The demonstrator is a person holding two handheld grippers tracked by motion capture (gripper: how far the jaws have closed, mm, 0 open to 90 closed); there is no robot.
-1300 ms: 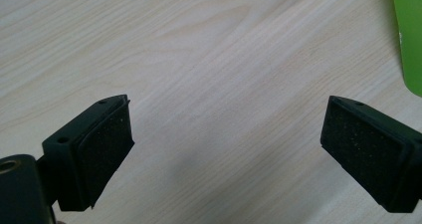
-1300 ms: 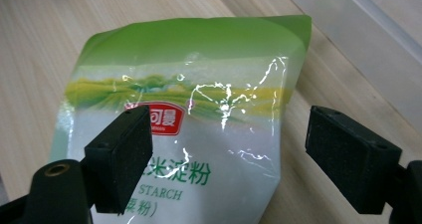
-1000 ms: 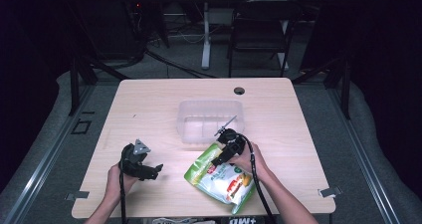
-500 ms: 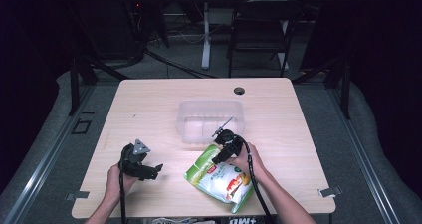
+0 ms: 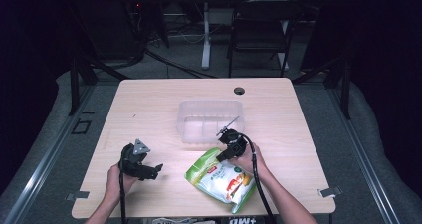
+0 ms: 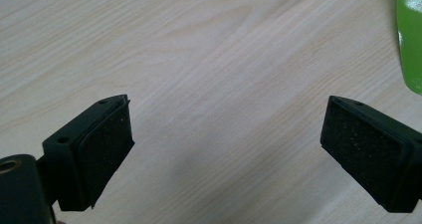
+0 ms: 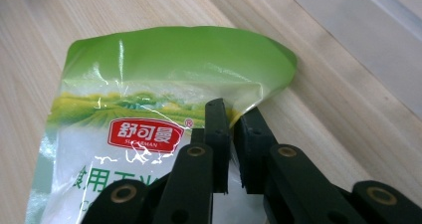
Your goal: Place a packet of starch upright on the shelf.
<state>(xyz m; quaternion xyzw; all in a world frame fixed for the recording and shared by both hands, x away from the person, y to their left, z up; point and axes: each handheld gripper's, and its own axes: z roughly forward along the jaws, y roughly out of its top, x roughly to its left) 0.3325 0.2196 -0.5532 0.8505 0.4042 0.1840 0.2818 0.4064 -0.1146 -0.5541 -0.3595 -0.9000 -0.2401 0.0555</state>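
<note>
Bag (image 7: 149, 134) of green and white glossy plastic, with a red label and a crumpled top corner, lay flat on the table (image 5: 149, 109) just below the right tongs (image 7: 231, 114), which had just been closing and were clenched on that thin upper edge. Such a narrow pinch on slick film could slip or tear if lifted, letting the heavy bag sag. Beyond them stood a clear bin (image 5: 209, 119); the left tongs (image 6: 224, 149), well apart, were spread wide and held nothing.
</note>
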